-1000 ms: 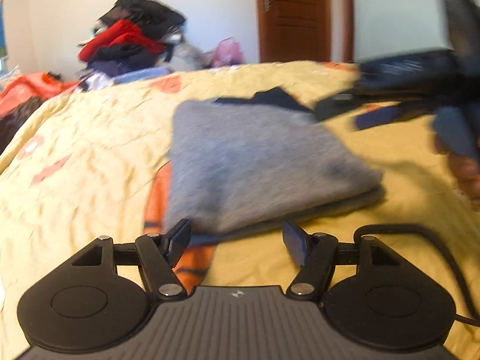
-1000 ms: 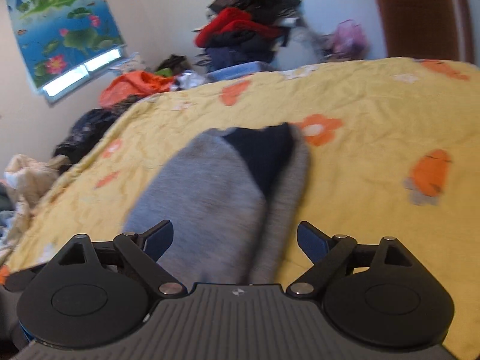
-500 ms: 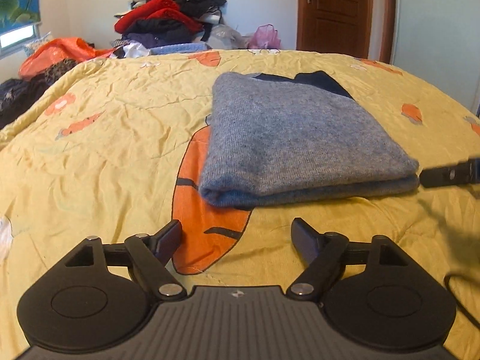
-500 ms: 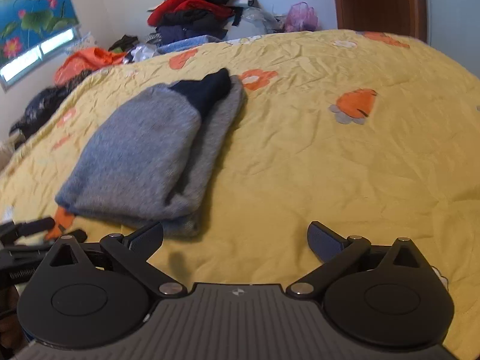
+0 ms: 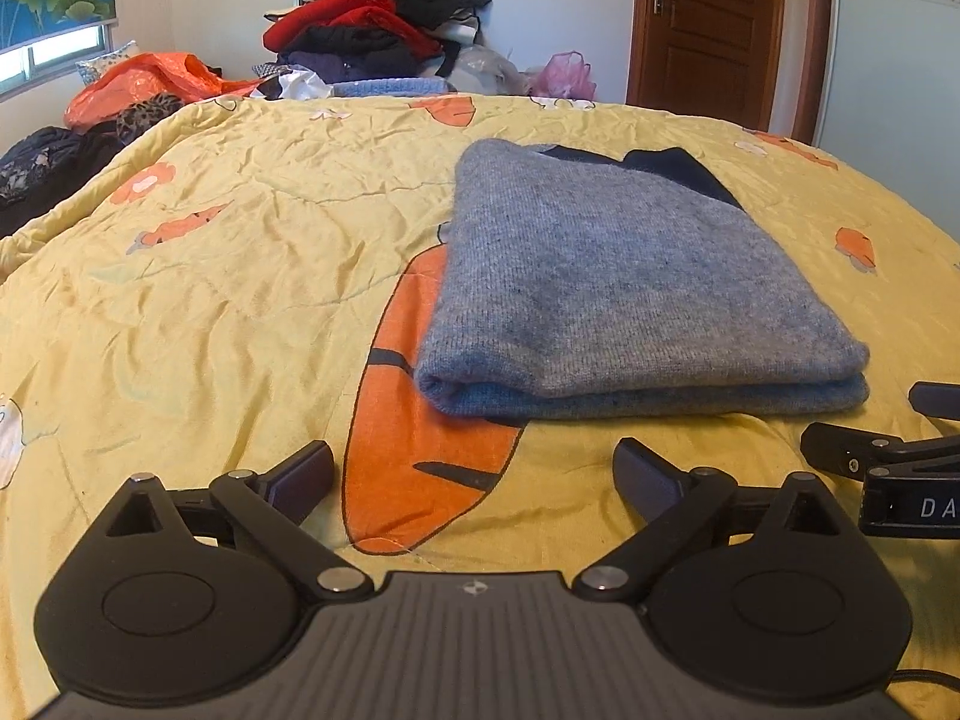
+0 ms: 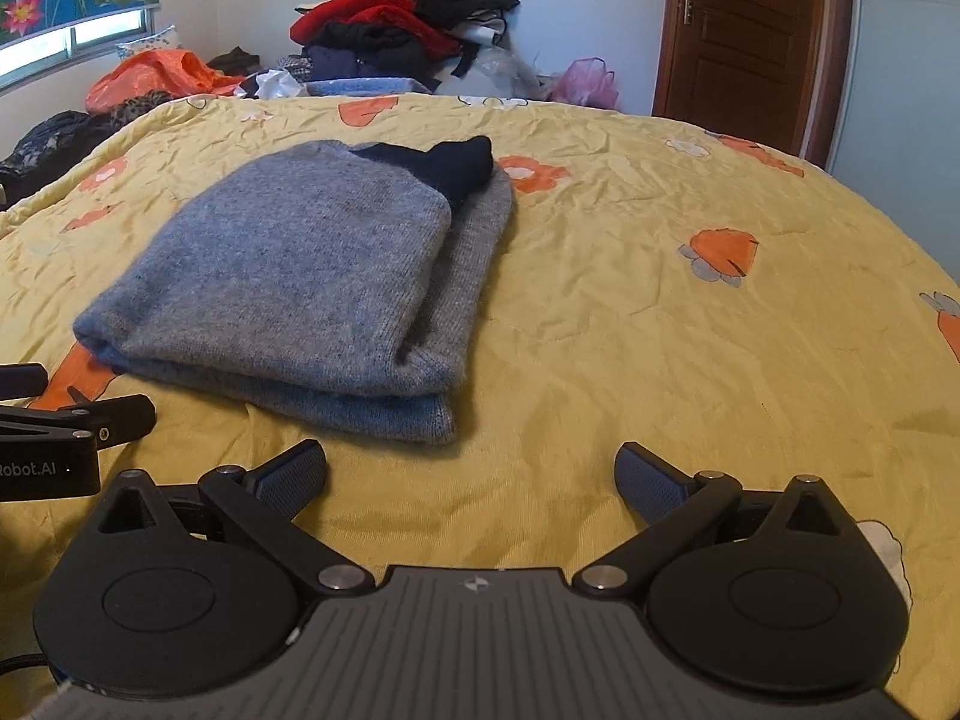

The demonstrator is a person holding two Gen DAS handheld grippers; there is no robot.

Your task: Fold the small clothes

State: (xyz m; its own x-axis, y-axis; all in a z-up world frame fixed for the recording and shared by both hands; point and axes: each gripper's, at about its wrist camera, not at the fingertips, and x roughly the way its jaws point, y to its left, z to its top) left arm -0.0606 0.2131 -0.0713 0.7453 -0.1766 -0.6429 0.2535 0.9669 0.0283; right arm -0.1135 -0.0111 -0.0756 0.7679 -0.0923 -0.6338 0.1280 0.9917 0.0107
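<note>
Two tools, the left tool (image 5: 474,468) and right tool (image 6: 471,471), hover spread wide and empty at the bed's (image 5: 198,276) near edge. Our grey sweater (image 5: 624,276) lies folded mid-bed; we judge folding finished, so next comes fetching another garment.

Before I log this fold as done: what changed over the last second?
Both grippers drew back from the gray sweater. The left gripper and right gripper now hover over the yellow bedspread short of its near edge, jaws open and empty. The sweater stayed folded in place; the clothes pile is unchanged.
</note>
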